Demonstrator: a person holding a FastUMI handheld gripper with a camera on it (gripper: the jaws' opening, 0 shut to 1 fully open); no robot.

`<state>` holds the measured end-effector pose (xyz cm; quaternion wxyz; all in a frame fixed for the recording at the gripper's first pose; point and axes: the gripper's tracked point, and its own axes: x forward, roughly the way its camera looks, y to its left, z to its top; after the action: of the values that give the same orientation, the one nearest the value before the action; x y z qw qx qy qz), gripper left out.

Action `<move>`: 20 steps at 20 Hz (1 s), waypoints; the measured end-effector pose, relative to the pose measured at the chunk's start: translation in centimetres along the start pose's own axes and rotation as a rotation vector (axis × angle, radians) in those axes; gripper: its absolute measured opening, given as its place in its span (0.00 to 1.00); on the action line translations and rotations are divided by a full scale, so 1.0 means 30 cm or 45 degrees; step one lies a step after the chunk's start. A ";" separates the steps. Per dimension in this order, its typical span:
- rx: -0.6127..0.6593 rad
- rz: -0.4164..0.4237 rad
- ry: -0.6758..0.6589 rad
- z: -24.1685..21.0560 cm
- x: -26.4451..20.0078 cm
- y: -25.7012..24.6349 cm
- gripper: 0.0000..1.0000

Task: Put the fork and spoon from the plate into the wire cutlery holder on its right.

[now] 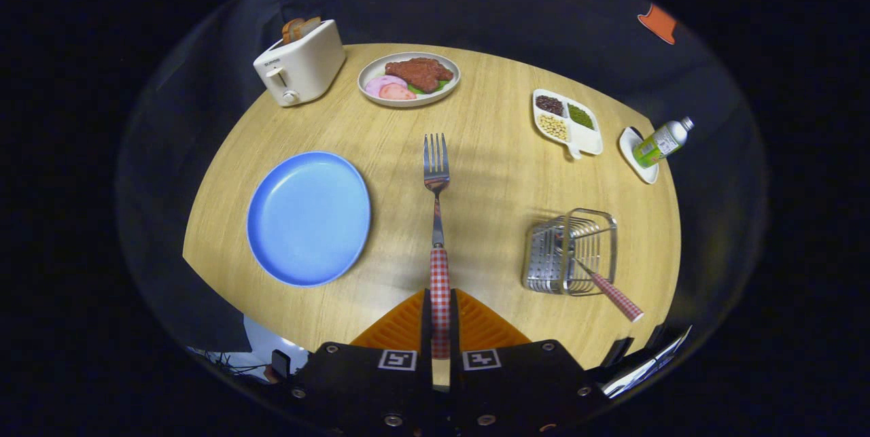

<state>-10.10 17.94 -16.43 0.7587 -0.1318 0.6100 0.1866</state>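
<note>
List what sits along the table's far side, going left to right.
Toaster → plate of food → divided dish of beans → small bottle. Nearer, the tool grips a fork.

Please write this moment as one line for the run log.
tongs: shut on fork | spoon: in holder | plate: empty

Hand-held gripper [440, 315]: a dark, flat-faced housing, widest at its base, with round screws set along its lower edge and at its upper corners. Two square black-and-white coded markers sit side by side on its top face, one behind each finger. The two fingers [406, 325] are wedge-shaped, ribbed across their upper surfaces
</note>
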 end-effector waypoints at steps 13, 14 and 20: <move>-0.122 -0.158 0.225 -0.157 -0.087 -0.384 0.10; -0.136 -0.159 0.260 -0.165 -0.090 -0.390 0.10; -0.190 -0.175 0.446 -0.213 -0.079 -0.474 0.10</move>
<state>-9.81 2.19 -15.93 0.6402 -0.2595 0.7067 0.1532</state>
